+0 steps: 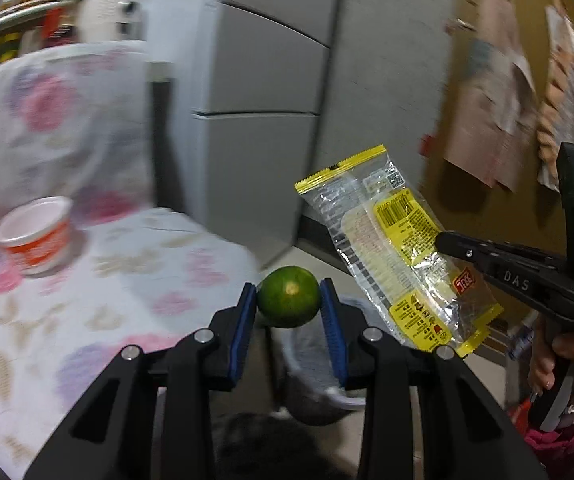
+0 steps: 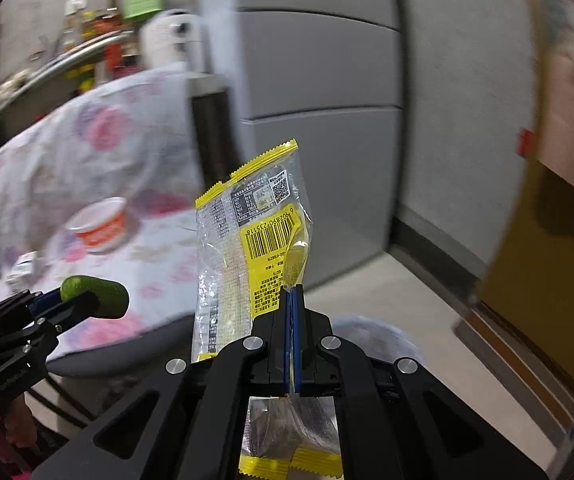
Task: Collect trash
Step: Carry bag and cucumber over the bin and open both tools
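A round green citrus fruit (image 1: pixel 288 297) sits between the blue pads of my left gripper (image 1: pixel 288 298), which is shut on it; from the right wrist view the same fruit (image 2: pixel 94 295) shows at the lower left in the left gripper (image 2: pixel 81 300). My right gripper (image 2: pixel 291 294) is shut on a clear and yellow snack wrapper (image 2: pixel 247 240), which stands up above its fingers. In the left wrist view the wrapper (image 1: pixel 399 248) hangs from the right gripper (image 1: pixel 445 240) at the right. Below the left gripper is a lined waste bin (image 1: pixel 315 364).
A seat with a floral cover (image 1: pixel 127 280) holds an orange and white cup (image 1: pixel 35 236). A grey fridge (image 1: pixel 271 92) stands behind. A brown door with papers (image 1: pixel 499 120) is at the right. A hand (image 1: pixel 559 360) grips the right tool.
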{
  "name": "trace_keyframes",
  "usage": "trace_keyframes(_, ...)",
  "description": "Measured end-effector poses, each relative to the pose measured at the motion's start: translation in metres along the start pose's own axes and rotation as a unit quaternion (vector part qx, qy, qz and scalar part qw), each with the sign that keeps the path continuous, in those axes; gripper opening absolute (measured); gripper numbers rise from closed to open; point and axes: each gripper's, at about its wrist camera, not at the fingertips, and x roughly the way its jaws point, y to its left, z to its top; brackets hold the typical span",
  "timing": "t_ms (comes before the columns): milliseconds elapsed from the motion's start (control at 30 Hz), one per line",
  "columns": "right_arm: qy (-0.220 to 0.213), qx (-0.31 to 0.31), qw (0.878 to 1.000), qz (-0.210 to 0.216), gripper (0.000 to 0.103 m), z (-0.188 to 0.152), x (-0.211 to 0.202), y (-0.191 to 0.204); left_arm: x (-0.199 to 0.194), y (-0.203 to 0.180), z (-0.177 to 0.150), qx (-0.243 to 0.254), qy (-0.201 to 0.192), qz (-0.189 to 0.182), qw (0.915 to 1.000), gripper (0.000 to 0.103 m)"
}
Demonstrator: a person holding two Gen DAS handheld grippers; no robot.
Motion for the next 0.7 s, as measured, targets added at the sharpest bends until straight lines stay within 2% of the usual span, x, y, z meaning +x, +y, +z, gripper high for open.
trace_keyframes(133,0.022,0.027,0.999,-0.041,0.001,-0.018,0.011,-0.039,0.042,-0.034,0.000,0.024,0.030,-0.041,0.9984,0.031)
trace_keyframes(267,0.046,0.057,0.996,-0.057,0.001,-0.033,0.029,-0.069,0.074,-0.055,0.002,0.041,0.049,-0.058,0.9963,0.031)
trace_keyframes(600,0.107,0.085,0.989,-0.061,0.002,-0.052,0.098,-0.102,0.132,-0.070,0.007,0.052,0.080,-0.083,0.9920,0.032)
trace_keyframes(633,0.112,0.087,0.988,-0.063,0.007,-0.053,0.108,-0.104,0.138,-0.071,0.007,0.051,0.084,-0.083,0.9917,0.032)
trace_keyframes(700,0.126,0.095,0.986,-0.053,0.009,-0.054,0.121,-0.108,0.151,-0.069,0.008,0.043,0.099,-0.082,0.9908,0.035)
